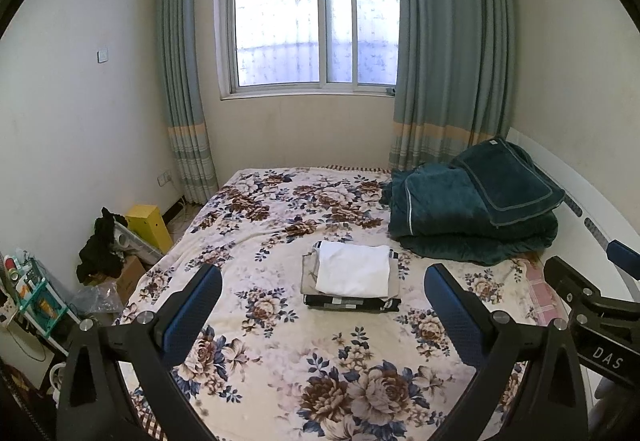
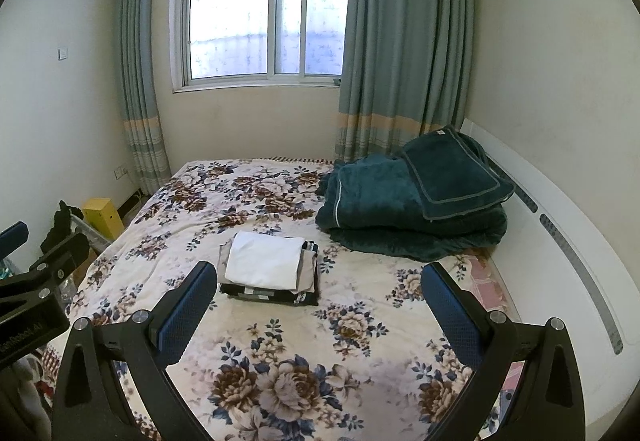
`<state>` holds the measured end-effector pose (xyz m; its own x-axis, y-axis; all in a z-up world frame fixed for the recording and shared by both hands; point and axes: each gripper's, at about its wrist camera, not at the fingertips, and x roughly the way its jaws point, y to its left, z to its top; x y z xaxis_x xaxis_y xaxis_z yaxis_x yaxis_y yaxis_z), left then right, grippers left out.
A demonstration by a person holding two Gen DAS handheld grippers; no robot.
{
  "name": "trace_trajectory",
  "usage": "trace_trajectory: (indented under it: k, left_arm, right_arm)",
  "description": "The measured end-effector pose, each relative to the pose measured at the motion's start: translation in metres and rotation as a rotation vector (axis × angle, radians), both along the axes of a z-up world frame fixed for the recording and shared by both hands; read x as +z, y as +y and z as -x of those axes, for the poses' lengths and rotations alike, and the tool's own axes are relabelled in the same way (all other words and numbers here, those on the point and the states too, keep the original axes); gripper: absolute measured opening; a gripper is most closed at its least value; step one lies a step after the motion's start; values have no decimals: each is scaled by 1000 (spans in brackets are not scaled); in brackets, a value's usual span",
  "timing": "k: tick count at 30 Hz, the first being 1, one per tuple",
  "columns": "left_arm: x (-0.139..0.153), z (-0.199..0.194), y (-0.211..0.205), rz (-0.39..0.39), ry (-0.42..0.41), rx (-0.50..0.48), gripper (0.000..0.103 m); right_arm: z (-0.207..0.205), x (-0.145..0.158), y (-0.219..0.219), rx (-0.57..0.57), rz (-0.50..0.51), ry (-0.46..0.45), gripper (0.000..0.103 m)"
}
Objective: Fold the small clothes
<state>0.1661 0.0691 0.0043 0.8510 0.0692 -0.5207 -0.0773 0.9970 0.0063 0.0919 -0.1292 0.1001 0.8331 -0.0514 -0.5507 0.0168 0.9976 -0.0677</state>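
here the left gripper (image 1: pixel 323 303) and the right gripper (image 2: pixel 319 299) both hang released above the floral bed (image 1: pixel 280 353), fingers spread wide, grasping nothing. the stack of folded clothes (image 1: pixel 351 278), a white piece on top, rests mid-bed, near a dark green quilt (image 1: pixel 460 217) beside the headboard.

I see soft matt floral cloth across the bed (image 1: pixel 280 341), a smooth white cotton top (image 1: pixel 354 273) on the folded stack, plush teal velvety bedding (image 1: pixel 460 217), and my left tool (image 1: pixel 323 305) in matt black plastic with dimpled blue pads (image 1: pixel 192 313).
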Motion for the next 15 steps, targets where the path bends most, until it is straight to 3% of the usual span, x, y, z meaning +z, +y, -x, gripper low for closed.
trace_trajectory:
  k: [15]
  left_arm:
    - [1,3,-2,1,-1,1,103]
  right_arm:
    - [11,-3,-1,-12,-7,1,103]
